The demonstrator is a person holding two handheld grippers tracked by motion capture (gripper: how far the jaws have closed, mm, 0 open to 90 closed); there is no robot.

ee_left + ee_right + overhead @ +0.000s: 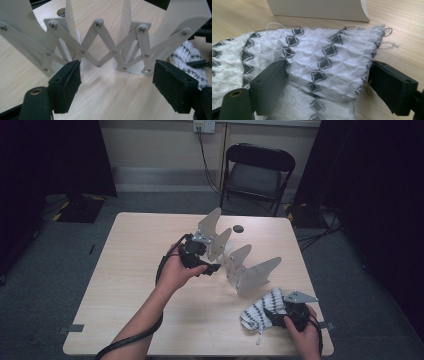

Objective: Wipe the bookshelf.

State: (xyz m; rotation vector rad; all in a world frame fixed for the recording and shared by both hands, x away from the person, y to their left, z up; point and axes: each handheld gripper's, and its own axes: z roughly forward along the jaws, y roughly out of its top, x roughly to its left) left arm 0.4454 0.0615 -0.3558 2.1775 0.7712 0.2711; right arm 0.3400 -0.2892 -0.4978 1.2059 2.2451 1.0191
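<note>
A white folding accordion rack (240, 265) stands stretched out diagonally in the middle of the table. Its scissor links (105, 47) face my left gripper (116, 82), which is open just in front of them without touching. From above, that left gripper (212, 268) sits at the rack's left side. A white cloth with black diamond stripes (260, 312) lies bunched at the near right corner. My right gripper (327, 85) is open, its jaws wide on either side of the cloth (319, 57), which fills the gap between them. One rack panel (319, 8) stands just beyond the cloth.
The light wooden table (150, 235) has a small black round disc (238, 228) near its far edge. A black folding chair (257, 172) stands behind the table. The cloth (190, 52) lies close to the rack's right end.
</note>
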